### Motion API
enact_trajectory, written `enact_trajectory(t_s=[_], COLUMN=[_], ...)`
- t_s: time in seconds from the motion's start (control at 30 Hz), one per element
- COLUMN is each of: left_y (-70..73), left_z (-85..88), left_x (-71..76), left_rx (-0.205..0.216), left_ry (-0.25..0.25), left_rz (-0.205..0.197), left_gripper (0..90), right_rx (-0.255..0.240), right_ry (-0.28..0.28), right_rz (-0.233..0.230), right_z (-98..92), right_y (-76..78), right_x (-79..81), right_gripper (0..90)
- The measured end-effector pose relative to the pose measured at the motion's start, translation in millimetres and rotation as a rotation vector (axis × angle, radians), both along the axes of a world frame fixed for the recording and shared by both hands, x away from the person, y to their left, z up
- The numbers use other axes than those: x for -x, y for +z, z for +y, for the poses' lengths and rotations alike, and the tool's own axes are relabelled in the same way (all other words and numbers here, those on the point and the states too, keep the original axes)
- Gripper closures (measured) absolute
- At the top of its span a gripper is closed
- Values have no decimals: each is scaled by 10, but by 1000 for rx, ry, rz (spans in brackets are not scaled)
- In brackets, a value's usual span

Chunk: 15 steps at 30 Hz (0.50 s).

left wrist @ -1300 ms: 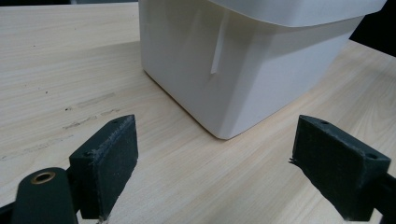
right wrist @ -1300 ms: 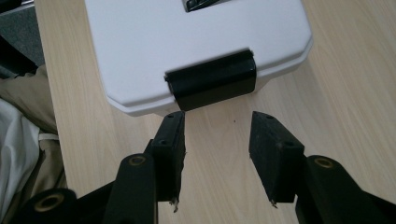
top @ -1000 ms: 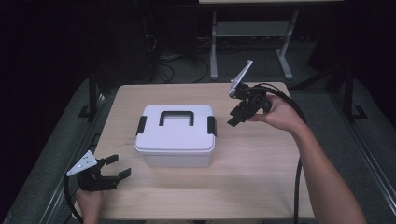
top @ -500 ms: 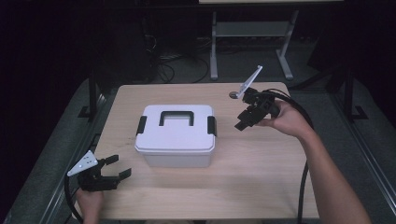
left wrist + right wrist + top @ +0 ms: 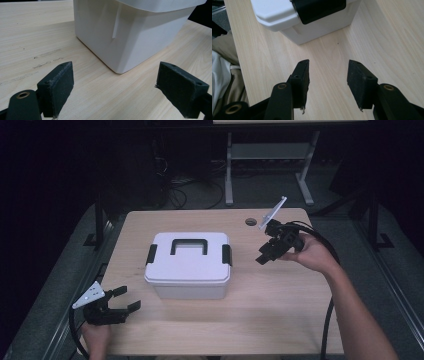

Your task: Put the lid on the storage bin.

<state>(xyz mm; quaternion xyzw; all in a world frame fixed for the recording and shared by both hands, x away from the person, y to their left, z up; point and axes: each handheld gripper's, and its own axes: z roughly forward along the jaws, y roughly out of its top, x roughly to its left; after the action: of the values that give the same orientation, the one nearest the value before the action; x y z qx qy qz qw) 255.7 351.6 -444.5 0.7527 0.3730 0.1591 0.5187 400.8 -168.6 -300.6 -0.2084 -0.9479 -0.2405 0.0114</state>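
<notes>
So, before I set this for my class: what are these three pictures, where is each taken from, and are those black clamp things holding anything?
There is no robot here: a person holds a two-jaw tool in each hand. The high view looks down on a wooden table with a white lidded box, which has a dark handle and a dark side latch.

The left hand-held gripper sits near the table's front left corner. The right hand-held gripper hovers beside the box's right latch.

The other two pictures come from cameras riding on each tool, looking along its black jaws. Both tools are open and hold nothing; the right jaws have just been opening, with nothing between them.
</notes>
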Motion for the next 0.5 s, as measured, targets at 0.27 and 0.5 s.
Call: enact_trajectory(t_s=[0.27, 0.5], left_y=[-1, -3], left_z=[-3, -9], left_x=[1, -3], left_rx=[0, -3], left_ry=[-1, -2], left_rz=[0, 2], left_gripper=[134, 134], right_rx=[-5, -7], right_ry=[-14, -26], right_rz=[9, 21], right_z=[-72, -136], right_y=[-91, -184], right_x=[29, 55], right_gripper=[506, 493])
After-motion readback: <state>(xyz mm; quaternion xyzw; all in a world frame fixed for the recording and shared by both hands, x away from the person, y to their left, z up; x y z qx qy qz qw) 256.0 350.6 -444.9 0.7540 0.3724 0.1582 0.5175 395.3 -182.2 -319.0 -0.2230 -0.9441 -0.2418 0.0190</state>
